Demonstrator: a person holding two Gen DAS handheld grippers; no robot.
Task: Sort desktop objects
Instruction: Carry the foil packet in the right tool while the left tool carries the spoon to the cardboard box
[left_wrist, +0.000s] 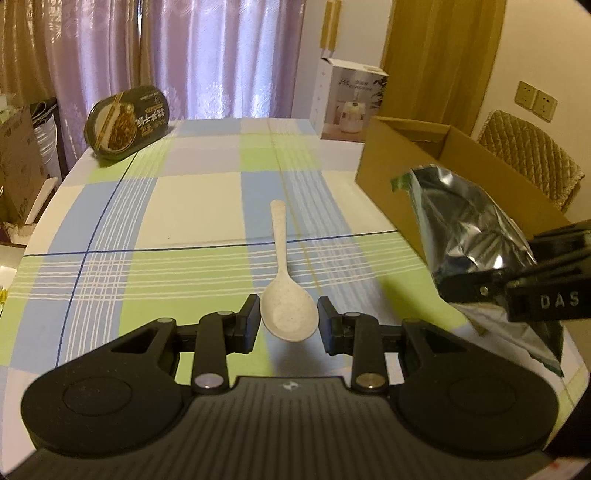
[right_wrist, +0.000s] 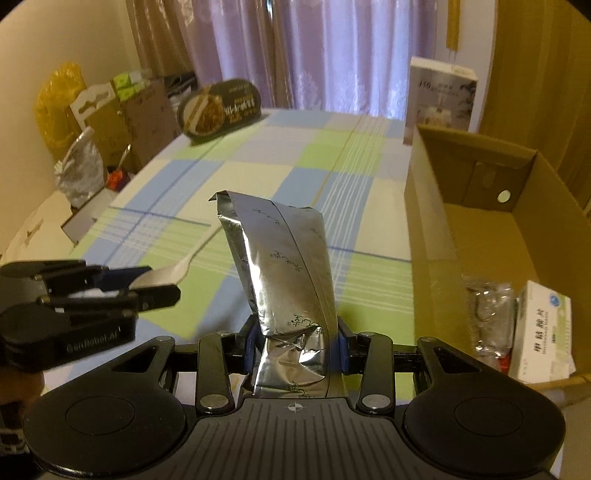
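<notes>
1. Nearest the right wrist camera, the right tool (right_wrist: 295, 349) is clamped on the lower end of a silver foil pouch (right_wrist: 284, 273), which stands up tall and tilted above the pads. The hold is low on a crinkled, slippery pack, so I judge it could swing, fold over or slide out if moved fast.

2. Just left of it, the left tool (left_wrist: 289, 320) has its fingers apart, one on each side of the bowl of a pale speckled spoon (left_wrist: 286, 284) lying flat on the checked tabletop (left_wrist: 192, 206), handle pointing away. They do not visibly press the bowl. Closing on the rounded bowl could squirt the spoon forward or tip its handle up, since a curved shell gives the pads little flat face.

3. Between both tools the gap is small; lifting them together risks the pouch brushing the left tool.

4. To the right, the open cardboard box (right_wrist: 480, 236) already holds a white packet (right_wrist: 543, 332) and a clear wrapped item (right_wrist: 487, 317). Its near wall stands high, so a pouch carried low could catch the rim and be pulled loose.

5. Far across the tabletop, a dark oval food tray (left_wrist: 127, 122) leans upright near the edge; a knock could topple it off.
</notes>
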